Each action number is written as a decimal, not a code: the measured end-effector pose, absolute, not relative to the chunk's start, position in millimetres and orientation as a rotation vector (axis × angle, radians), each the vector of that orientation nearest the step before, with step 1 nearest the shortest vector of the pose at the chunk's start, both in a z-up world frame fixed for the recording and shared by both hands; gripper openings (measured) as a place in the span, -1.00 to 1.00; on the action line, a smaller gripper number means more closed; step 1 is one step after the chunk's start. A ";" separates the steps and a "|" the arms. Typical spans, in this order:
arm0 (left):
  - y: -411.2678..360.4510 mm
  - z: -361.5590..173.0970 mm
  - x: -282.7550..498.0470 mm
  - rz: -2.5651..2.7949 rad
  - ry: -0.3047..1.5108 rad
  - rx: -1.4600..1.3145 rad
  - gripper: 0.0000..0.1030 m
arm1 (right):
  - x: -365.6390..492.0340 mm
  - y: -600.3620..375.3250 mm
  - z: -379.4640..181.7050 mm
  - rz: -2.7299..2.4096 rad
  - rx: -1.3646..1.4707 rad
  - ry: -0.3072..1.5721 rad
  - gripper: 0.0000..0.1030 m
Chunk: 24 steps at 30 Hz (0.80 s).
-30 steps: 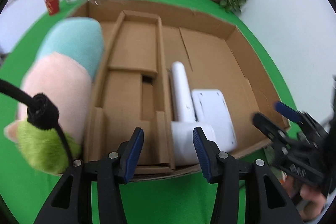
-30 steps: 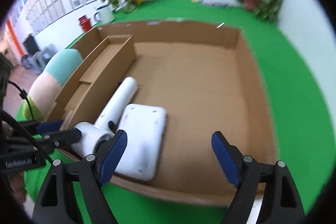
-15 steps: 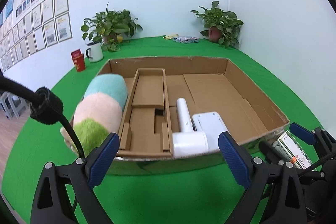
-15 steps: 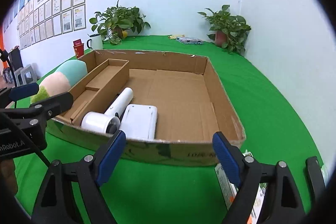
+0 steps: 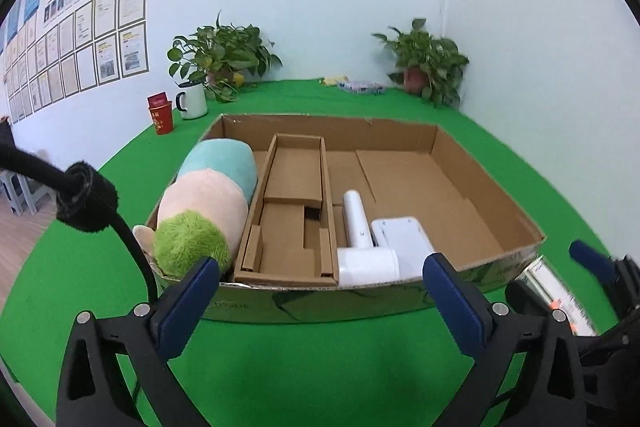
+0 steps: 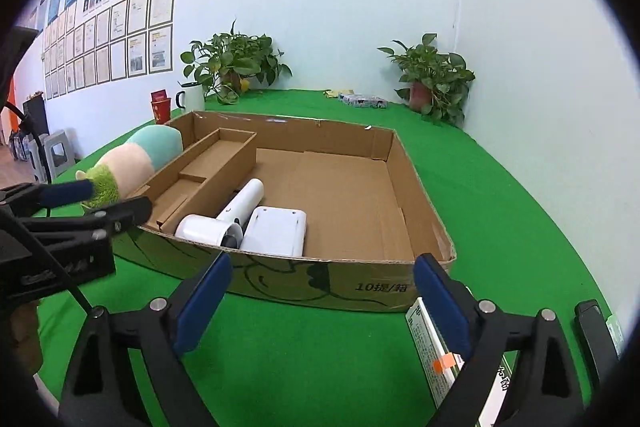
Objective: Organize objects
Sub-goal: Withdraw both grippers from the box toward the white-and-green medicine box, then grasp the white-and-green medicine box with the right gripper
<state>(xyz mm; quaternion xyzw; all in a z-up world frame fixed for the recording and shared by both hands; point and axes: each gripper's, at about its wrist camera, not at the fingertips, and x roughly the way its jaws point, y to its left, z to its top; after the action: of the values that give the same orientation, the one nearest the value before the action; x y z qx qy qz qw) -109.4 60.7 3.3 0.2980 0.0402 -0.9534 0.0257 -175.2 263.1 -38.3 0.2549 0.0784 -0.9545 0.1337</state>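
Observation:
A shallow cardboard box (image 5: 492, 187) lies on the green table. Inside are a cardboard insert (image 5: 292, 211), a white hair dryer (image 5: 360, 227) and a flat white case (image 5: 404, 239). A pastel plush toy (image 5: 208, 195) lies along the box's left wall, outside it in the right wrist view (image 6: 132, 163). My left gripper (image 5: 320, 287) hovers before the box's near wall, jaws opening, nothing between them. My right gripper (image 6: 324, 279) hovers beside it to the right, jaws also opening and empty. A printed carton (image 6: 432, 347) lies under its right finger.
A black object (image 6: 592, 327) lies beside the carton at the right. A red tin (image 5: 160, 115), a white mug (image 5: 192, 103), two potted plants (image 5: 224, 55) and small packets (image 5: 360, 87) stand at the table's far edge. A cable (image 5: 80, 195) hangs at the left.
Both grippers have drawn back from over the box to in front of its near wall. The left jaws have spread much wider. The carton has come into view at the right.

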 end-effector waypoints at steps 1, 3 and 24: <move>61.1 4.8 -109.0 -2.954 0.119 0.931 0.99 | -175.5 263.9 -38.3 -2.766 0.743 0.226 0.84; 61.5 4.6 -109.3 -2.948 0.098 0.939 0.99 | -176.6 265.6 -39.5 -2.760 0.761 0.218 0.84; 76.5 -31.9 -122.5 -2.994 0.076 1.230 0.99 | -196.0 378.8 -57.9 -2.736 0.922 -0.002 0.84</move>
<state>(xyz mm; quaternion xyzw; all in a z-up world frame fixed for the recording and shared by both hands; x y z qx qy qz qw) -122.5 76.5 -31.9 0.3796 0.0233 -0.9236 -0.0482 -196.0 378.8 -57.9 0.3167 -0.0008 -0.9400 0.1270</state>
